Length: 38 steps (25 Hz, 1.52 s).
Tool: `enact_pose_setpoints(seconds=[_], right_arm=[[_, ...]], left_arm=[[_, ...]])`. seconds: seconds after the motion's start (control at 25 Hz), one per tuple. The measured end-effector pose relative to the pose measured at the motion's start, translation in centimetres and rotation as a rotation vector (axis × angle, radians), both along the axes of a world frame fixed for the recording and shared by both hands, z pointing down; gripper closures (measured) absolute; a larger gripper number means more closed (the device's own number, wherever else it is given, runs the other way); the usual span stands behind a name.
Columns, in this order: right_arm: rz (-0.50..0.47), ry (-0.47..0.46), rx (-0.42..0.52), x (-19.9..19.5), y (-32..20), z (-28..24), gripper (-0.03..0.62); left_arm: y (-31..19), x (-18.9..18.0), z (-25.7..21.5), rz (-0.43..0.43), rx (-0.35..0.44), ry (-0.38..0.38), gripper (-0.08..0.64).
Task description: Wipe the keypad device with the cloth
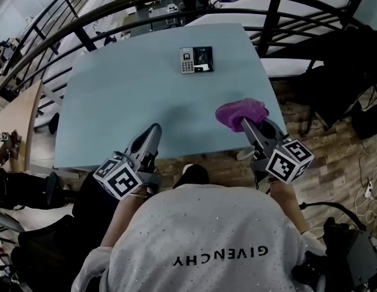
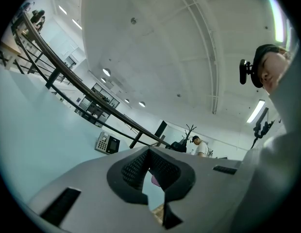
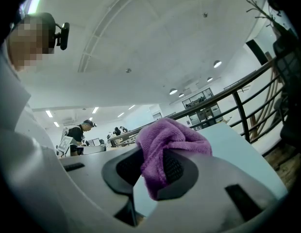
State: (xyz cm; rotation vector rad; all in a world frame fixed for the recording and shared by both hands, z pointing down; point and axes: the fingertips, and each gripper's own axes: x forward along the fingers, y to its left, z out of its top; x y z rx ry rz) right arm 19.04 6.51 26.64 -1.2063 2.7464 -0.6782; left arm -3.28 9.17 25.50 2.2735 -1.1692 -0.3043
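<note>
Over the near edge of a pale blue surface, the right claw is pinching a purple cloth, the left claw is sitting pressed together, and the small keypad device is lying near the far edge.

The cloth hides the tips of the right tongs. The far keypad device has keys too small to read.

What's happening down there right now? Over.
Right gripper shut on purple cloth. Left gripper shut, empty. Keypad device untouched, far side of table; nothing between.
</note>
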Motion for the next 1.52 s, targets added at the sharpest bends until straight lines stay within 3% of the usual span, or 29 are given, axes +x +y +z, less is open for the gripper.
enact_pose_setpoints(seconds=[0.28,0.68,0.88,1.24,1.4,1.52], right_arm=[[-0.003,-0.022,-0.046,-0.2,-2.2,1.9,0.535],[-0.019,0.053,-0.079,-1.9,-7.7,3.6,0.535],[-0.064,0.087,-0.085,-4.2,-11.9,4.4,0.535],[-0.143,0.056,-0.142,-9.2,-19.0,5.7,0.535],[-0.203,0.112,-0.144,-11.9,-22.0,6.5,0.535],[-0.238,0.182,-0.115,-13.9,-24.4,6.6,0.535]], left_arm=[[-2.7,0.2,1.6,0.014,-0.036,-0.006,0.56],[-9.5,0.3,3.4,0.047,-0.054,0.045,0.56],[-14.0,0.7,4.4,0.097,-0.054,0.009,0.56],[-20.2,1.0,6.6,0.166,-0.097,0.064,0.56],[-22.7,0.5,8.7,0.153,-0.118,0.061,0.56],[-24.0,-0.4,10.6,0.139,-0.156,0.013,0.561]])
